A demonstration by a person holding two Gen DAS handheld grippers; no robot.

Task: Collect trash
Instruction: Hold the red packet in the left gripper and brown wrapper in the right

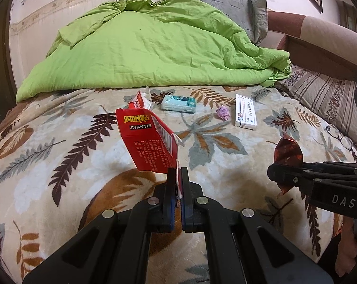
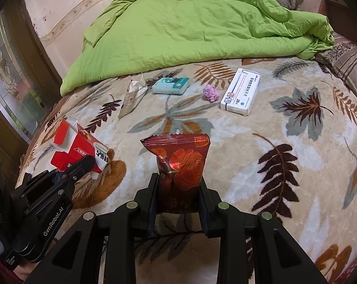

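My left gripper (image 1: 178, 174) is shut on the lower flap of an opened red carton (image 1: 146, 139), which hangs tilted above the leaf-patterned blanket (image 1: 48, 165). In the right wrist view the same carton (image 2: 77, 149) sits in the left gripper (image 2: 89, 162) at the lower left. The right gripper (image 2: 178, 184) is shut on a dark red foil snack wrapper (image 2: 184, 163) with a rose print, held upright. The left wrist view shows that wrapper (image 1: 287, 151) at the right gripper (image 1: 276, 174). A purple crumpled paper ball (image 2: 210, 93) and a creased white wrapper (image 2: 133, 97) lie further back.
On the blanket (image 2: 285, 130) also lie a teal tissue pack (image 2: 171, 85) and a white medicine box (image 2: 241, 92). Eyeglasses (image 1: 339, 136) rest near the right edge. A heaped green quilt (image 1: 142, 47), a grey pillow (image 1: 225, 2) and a striped pillow (image 1: 325, 94) fill the back.
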